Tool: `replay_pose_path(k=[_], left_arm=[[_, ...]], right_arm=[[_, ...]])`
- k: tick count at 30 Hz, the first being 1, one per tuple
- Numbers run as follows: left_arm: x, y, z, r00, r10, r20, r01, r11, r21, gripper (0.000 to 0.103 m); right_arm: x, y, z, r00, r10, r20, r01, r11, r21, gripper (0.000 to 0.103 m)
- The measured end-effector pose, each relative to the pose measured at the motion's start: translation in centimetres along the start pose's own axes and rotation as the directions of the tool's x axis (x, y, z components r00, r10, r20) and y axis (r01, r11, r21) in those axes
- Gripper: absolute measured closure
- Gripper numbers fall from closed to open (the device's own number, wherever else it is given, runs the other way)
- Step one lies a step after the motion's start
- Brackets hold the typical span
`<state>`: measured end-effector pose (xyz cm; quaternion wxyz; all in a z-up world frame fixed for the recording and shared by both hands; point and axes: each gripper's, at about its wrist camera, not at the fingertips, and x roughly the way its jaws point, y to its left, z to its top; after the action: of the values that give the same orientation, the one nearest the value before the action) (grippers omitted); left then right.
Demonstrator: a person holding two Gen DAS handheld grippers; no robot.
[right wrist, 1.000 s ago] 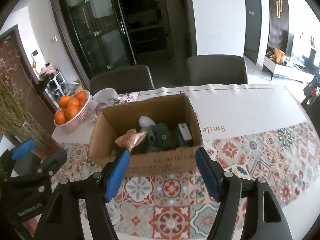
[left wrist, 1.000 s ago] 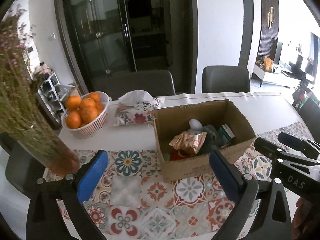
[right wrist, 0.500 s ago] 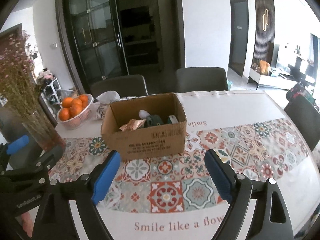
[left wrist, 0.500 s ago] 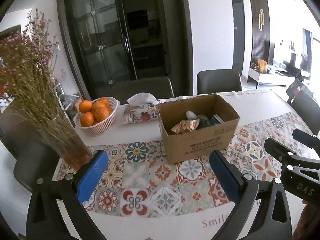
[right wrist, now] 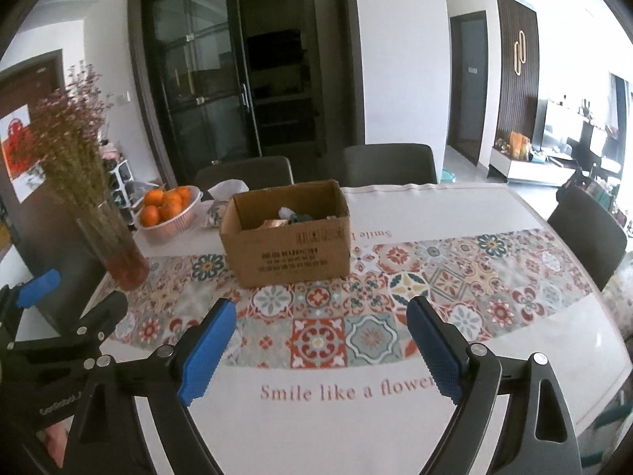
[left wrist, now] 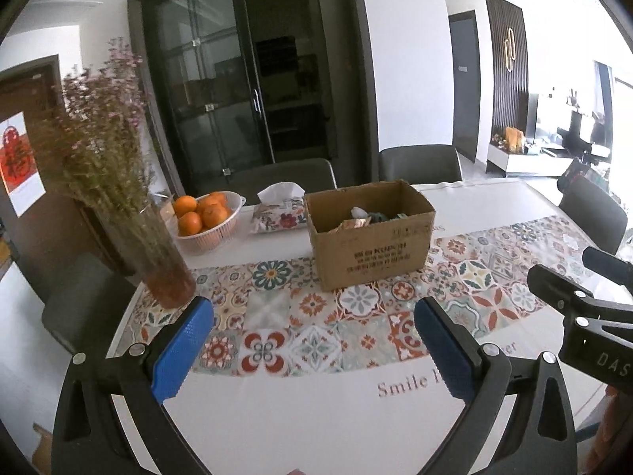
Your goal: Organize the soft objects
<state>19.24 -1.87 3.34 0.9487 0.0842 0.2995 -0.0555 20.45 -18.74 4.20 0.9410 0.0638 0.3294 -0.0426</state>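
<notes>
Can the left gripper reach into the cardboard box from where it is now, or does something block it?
Probably yes. The left gripper is open and empty, and only bare patterned tablecloth lies between it and the cardboard box. The box top is open. The vase stands off to the side.

Both claws, left [left wrist: 314,342] and right [right wrist: 320,342], have backed away from the box [right wrist: 287,233].

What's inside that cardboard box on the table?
In the cardboard box a crumpled copper-coloured wrapper, something white and something dark green show above the rim. The box's front wall hides whatever lies lower down.
</notes>
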Motion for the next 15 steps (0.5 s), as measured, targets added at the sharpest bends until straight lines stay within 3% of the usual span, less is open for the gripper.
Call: replay_pose_path(k=[15], left_arm=[[-9.6, -1.3, -5.8, 0.998, 0.024, 0.053, -0.024, 1.0, -0.008, 0.0]], right_arm=[[-9.2, -1.4, -6.8, 0.999, 0.036, 0.017, -0.036, 0.999, -0.015, 0.014]])
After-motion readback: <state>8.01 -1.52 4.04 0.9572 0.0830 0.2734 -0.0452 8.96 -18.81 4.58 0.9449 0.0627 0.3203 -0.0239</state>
